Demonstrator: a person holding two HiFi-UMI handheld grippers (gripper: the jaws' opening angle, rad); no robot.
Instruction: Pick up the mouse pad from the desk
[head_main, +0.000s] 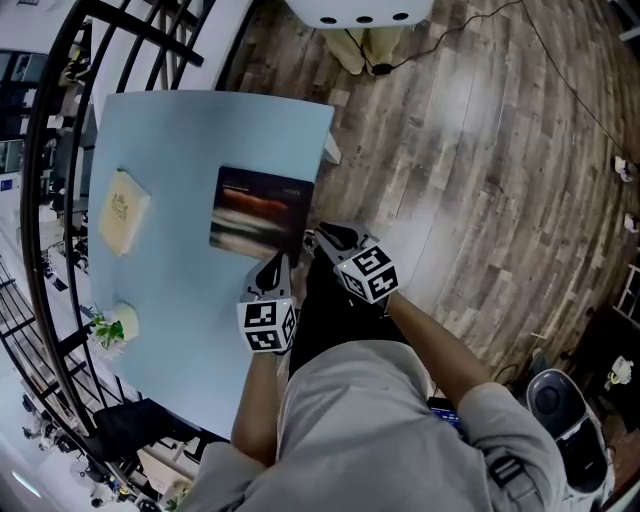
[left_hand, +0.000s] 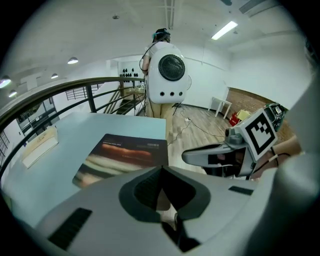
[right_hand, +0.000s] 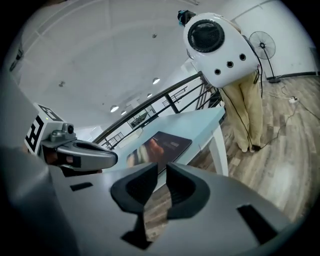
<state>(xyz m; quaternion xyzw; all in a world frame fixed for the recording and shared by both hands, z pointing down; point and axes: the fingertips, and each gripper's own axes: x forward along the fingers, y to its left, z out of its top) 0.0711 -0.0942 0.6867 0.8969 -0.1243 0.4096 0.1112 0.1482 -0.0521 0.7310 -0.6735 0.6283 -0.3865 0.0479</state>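
Head view: mouse pad (head_main: 262, 210) lies flat by the near desk (head_main: 170, 330) edge, left gripper (head_main: 272, 266) and right gripper (head_main: 324, 237) close by. Left gripper view: jaws together, empty. Right gripper view: jaws apart, empty. Pad probably thin, floppy, light (pinch its near edge).

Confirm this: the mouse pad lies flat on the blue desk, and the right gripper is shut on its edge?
No. The right gripper has its jaws apart and empty, short of the mouse pad, as the right gripper view shows. It does lie flat on the blue desk.
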